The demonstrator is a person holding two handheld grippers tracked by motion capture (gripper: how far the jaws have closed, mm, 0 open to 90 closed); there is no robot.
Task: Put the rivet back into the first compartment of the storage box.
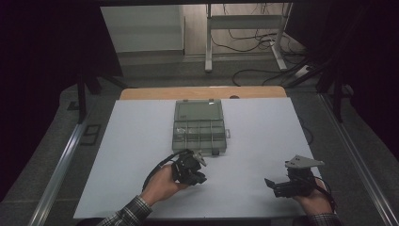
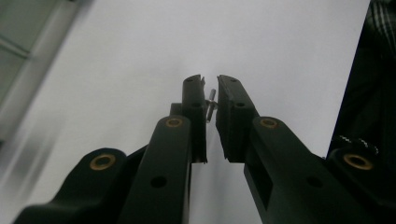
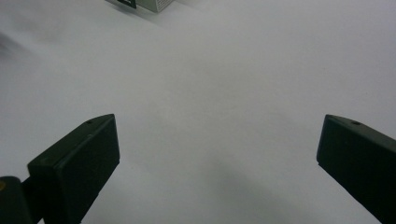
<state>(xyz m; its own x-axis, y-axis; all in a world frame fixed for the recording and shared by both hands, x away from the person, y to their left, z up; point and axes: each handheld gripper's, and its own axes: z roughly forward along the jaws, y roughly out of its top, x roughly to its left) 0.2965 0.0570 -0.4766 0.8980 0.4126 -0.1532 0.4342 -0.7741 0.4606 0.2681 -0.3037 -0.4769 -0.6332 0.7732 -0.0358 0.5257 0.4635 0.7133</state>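
Note:
In the left gripper view my left gripper (image 2: pixel 211 83) is shut on a small metal screw (image 2: pixel 211 104), which stands pinched between the two pads above the white table sheet (image 2: pixel 140 56). In the high view this gripper (image 1: pixel 195 175) sits in a hand just in front of a clear compartment box (image 1: pixel 200 125) with its lid open. My right gripper (image 1: pixel 273 186) rests near the table's front right. In the right gripper view its jaws (image 3: pixel 217 140) stand wide open over bare white sheet, with nothing between them.
The compartment box lies at the middle back of the white sheet (image 1: pixel 141 141), and its corner (image 3: pixel 149 3) shows at the top of the right gripper view. A wooden table edge (image 1: pixel 141 93) runs behind the sheet. Cables and a desk frame (image 1: pixel 244 37) lie on the floor beyond.

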